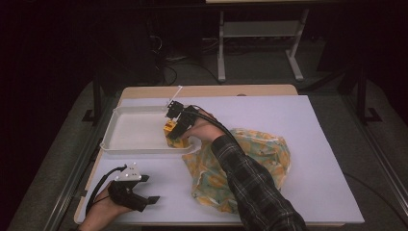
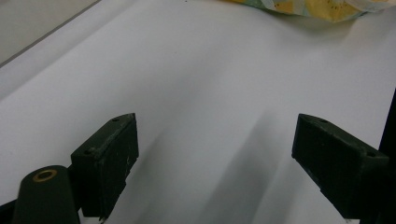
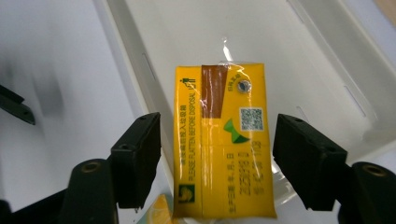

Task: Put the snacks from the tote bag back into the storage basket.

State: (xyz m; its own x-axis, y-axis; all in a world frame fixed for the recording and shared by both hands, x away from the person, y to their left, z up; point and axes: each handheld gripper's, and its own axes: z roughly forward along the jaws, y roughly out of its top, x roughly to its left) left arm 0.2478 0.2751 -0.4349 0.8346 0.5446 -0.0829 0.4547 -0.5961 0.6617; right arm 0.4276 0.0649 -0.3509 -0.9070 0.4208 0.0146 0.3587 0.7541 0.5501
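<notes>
A yellow drink carton (image 1: 174, 138) (image 3: 222, 140) stands upright at the near right corner of a white tray (image 1: 110, 135) (image 3: 327, 60). My right gripper (image 1: 175, 130) (image 3: 217, 119) reaches down over it from the right. Its jaws stand on either side of the carton with a small gap at each side, so the pads do not press on it. My left gripper (image 1: 150, 188) (image 2: 215, 119) rests low at the table's near left, open, with only the bare white table top between its jaws.
A crumpled yellow floral cloth bag (image 1: 264, 150) (image 2: 303, 7) lies right of the tray, under the right forearm in a plaid sleeve (image 1: 250, 187). The white table top (image 1: 317, 144) ends at a wooden edge. Table legs and cables stand on the floor beyond.
</notes>
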